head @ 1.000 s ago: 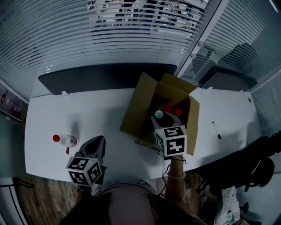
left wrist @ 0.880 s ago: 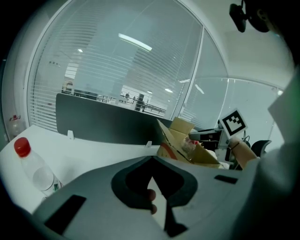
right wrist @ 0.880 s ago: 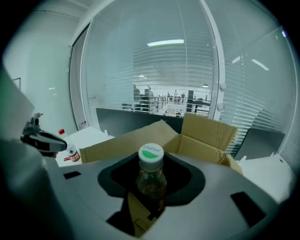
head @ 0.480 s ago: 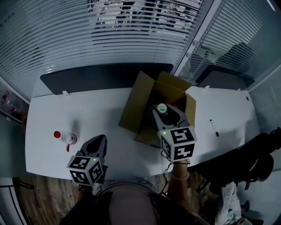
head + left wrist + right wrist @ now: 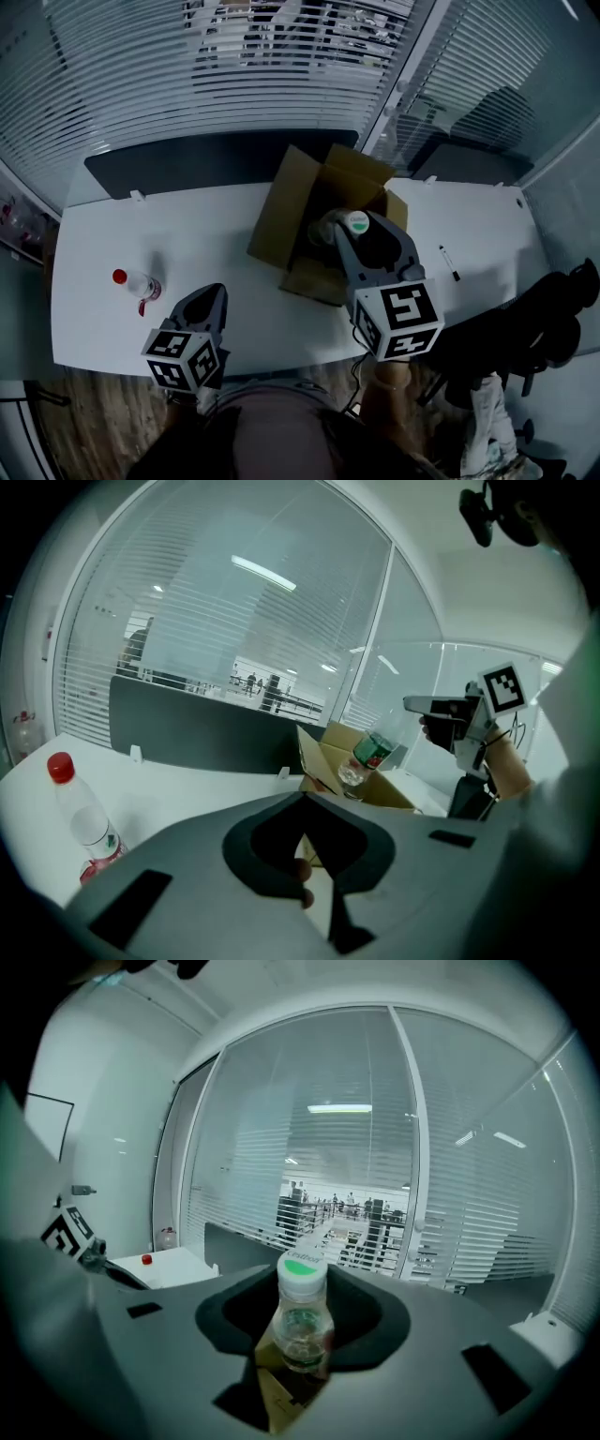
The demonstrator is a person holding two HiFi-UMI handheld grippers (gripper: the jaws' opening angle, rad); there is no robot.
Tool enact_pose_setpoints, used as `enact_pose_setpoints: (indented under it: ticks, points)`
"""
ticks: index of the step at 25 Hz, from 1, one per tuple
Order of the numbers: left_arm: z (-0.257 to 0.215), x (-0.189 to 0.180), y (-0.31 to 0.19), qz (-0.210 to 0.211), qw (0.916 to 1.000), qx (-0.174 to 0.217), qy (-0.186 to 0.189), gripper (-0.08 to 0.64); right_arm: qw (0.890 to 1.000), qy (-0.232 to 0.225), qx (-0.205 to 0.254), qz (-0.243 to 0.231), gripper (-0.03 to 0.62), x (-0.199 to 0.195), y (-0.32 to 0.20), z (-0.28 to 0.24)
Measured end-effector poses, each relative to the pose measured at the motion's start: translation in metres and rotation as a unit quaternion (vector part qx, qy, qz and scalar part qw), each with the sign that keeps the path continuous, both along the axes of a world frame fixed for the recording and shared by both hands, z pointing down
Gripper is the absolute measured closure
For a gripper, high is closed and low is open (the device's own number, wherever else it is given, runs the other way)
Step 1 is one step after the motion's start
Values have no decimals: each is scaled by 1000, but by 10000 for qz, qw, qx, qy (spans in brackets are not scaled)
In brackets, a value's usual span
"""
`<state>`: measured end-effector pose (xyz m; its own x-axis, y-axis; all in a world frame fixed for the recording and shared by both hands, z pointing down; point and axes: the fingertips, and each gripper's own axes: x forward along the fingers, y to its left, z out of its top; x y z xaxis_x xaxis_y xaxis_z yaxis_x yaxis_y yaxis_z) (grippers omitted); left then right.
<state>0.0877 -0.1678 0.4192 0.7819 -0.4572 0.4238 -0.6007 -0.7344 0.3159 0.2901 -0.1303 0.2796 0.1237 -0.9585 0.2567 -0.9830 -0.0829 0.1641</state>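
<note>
White table: we are pinching a clear, green-capped plastic bottle in our right gripper.
We are judging that the slick plastic could slip; our left gripper is resting closed, empty.

I see a clear green-capped bottle, plain brown cardboard box, white tabletop, clear red-capped bottle with red label, black-and-white square markers on my grey left tongs, black marker pen.
</note>
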Motion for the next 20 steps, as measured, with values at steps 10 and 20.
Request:
enact_pose_setpoints:
  ticks: [10, 20]
  points:
    - [-3, -19, 49, 95, 9999, 75, 73, 552, 9991, 125, 397, -88, 420, -32, 60, -28]
    - [5, -53, 100, -5, 9999, 95, 108, 552, 9985, 40, 504, -233, 420, -69, 117, -28]
